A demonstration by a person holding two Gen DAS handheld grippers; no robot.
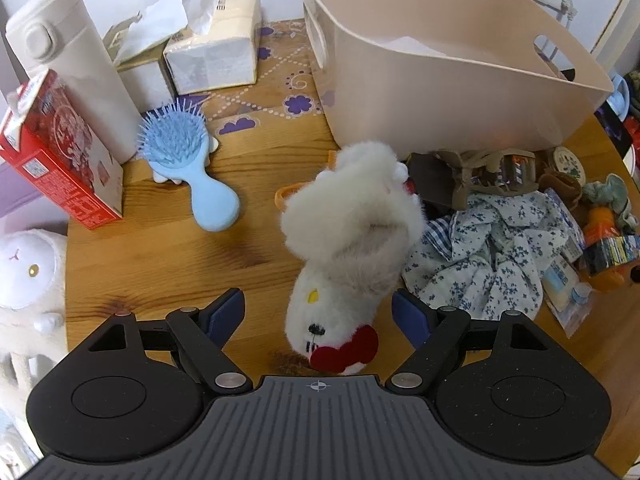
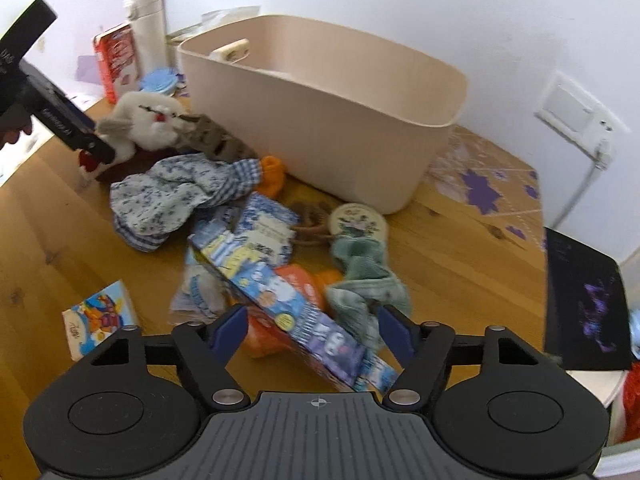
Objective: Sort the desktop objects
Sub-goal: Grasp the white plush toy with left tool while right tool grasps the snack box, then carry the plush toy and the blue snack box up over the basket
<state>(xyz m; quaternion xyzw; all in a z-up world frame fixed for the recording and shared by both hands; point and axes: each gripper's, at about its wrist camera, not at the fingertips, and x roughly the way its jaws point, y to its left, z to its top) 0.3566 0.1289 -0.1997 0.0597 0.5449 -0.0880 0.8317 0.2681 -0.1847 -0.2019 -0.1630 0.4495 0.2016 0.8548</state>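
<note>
The plush toy (image 1: 348, 248) lies on the wooden surface (image 1: 160, 264) just in front of the beige bin (image 1: 452, 92), its head between the wide-spread pads of the left hand-held gripper (image 1: 318, 312), which do not press on it. Beside it sits a heap: floral cloth (image 1: 480, 264), brown clips, an orange bottle. In the right wrist view, the right hand-held gripper (image 2: 312, 328) straddles a long blue box (image 2: 280, 300) lying across the orange bottle (image 2: 296, 280); its jaws stand fairly wide and whether the pads touch the box I cannot tell. A green cloth (image 2: 360, 280) lies at the right pad. The risks, as I judge them: the soft plush may squash and slip out, or drag the cloth along; the box, caught skew, may twist free or pinch the green cloth with it. Farther off stand a blue hairbrush (image 1: 188, 172), a red carton (image 1: 60, 152), a flask (image 1: 72, 68) and tissues (image 1: 216, 52).
</note>
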